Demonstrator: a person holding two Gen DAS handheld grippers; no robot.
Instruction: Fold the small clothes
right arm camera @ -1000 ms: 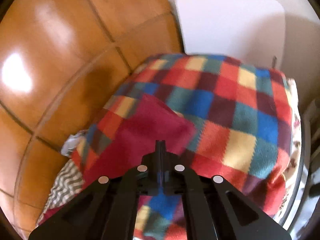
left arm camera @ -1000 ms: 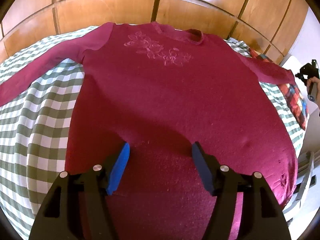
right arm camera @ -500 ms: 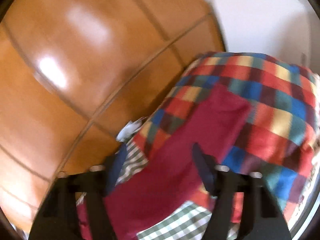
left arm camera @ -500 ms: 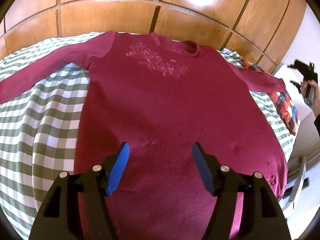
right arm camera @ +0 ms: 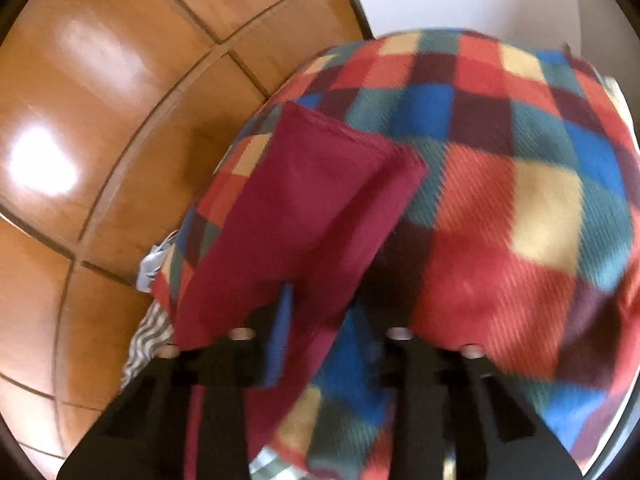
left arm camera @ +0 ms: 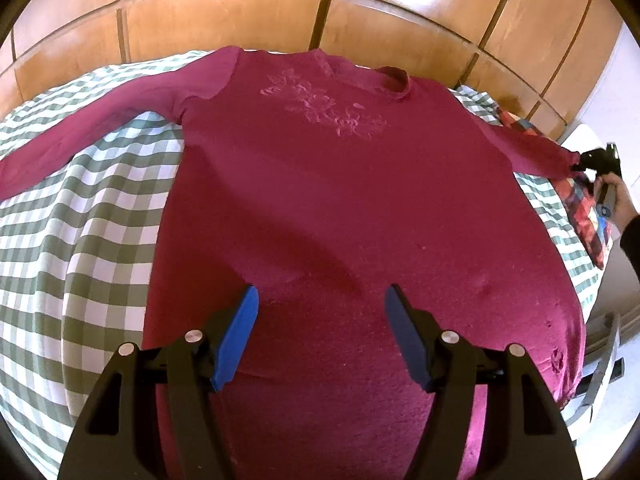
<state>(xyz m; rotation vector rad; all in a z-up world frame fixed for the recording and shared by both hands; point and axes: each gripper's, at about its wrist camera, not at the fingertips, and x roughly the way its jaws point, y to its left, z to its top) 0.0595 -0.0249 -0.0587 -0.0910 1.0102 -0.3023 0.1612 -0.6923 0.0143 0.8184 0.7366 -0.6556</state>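
The right wrist view is smeared by motion, so the right tool point(right arm camera: 326, 320) shows only as dark shapes at 6 o'clock; its blue pad point(right arm camera: 280, 340) is the one clear part. The lower hem of the sweater point(left arm camera: 328, 200) is hidden behind the left tool point(left arm camera: 320, 312), and the cuff of its left sleeve point(left arm camera: 80, 132) runs off the frame at 9 o'clock. There is one sweater with two sleeves, two tools, one hand point(left arm camera: 616, 196) in sight, one green-checked bed cover point(left arm camera: 80, 240) and one patchwork blanket point(right arm camera: 520, 200). The sweater lies flat and face up on the bed, its neck toward 12 o'clock against the wooden panelling point(left arm camera: 400, 12) and its raised flower motif point(left arm camera: 328, 108) just below the collar. The left tool hangs over the lower body with its jaws wide and nothing between them, the same as a second ago. The right sleeve point(right arm camera: 304, 208) reaches toward 3 o'clock onto the blanket. Half a second ago the right tool was above the sleeve with its jaws wide. It is now down at the cuff and its jaws have just been closing, with the sleeve between them. A gap still shows between the jaws, and the blur hides whether either pad touches the cloth.
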